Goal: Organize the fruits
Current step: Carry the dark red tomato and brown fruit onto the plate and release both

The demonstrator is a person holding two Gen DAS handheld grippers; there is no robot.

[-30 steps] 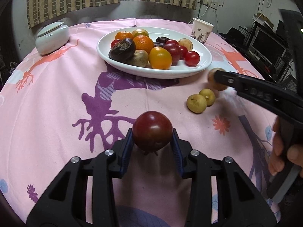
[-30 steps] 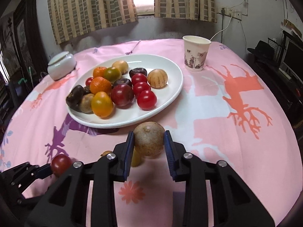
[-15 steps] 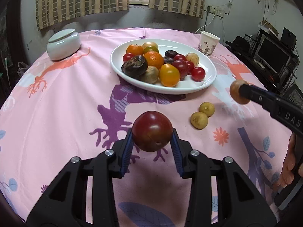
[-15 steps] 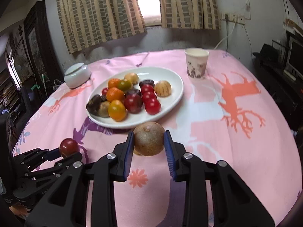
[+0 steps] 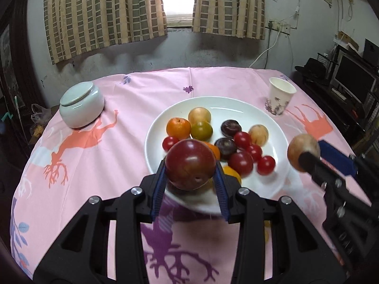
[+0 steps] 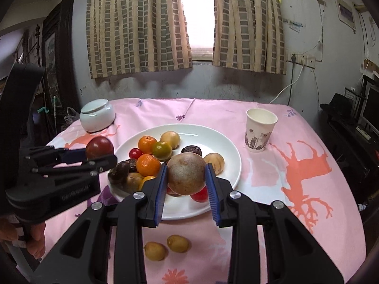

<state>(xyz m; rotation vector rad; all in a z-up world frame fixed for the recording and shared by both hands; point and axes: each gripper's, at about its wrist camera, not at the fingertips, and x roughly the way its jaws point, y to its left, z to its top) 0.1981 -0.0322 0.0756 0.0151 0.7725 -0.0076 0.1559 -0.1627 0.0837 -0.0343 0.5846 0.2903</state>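
Note:
My left gripper [image 5: 190, 170] is shut on a dark red plum [image 5: 190, 164] and holds it in the air over the near rim of the white plate [image 5: 236, 103]. My right gripper [image 6: 186, 176] is shut on a round brown fruit [image 6: 186, 174], also raised above the plate [image 6: 227, 146]. The plate holds several fruits: oranges, cherry tomatoes, dark plums and pale brown ones. Two small yellow fruits [image 6: 165, 247] lie on the pink cloth in front of the plate. The right gripper with its fruit [image 5: 303, 151] shows at the right of the left wrist view.
A paper cup [image 6: 260, 130] stands right of the plate. A white lidded jar [image 6: 97, 116] sits at the back left. The round table's pink cloth [image 6: 296, 189] drops off at the edges. Shelves and a monitor [image 5: 353, 80] stand to the right.
Both grippers have risen and moved forward toward the plate, each keeping its fruit. The plate now lies right under them and the two yellow fruits are behind the right gripper's fingers.

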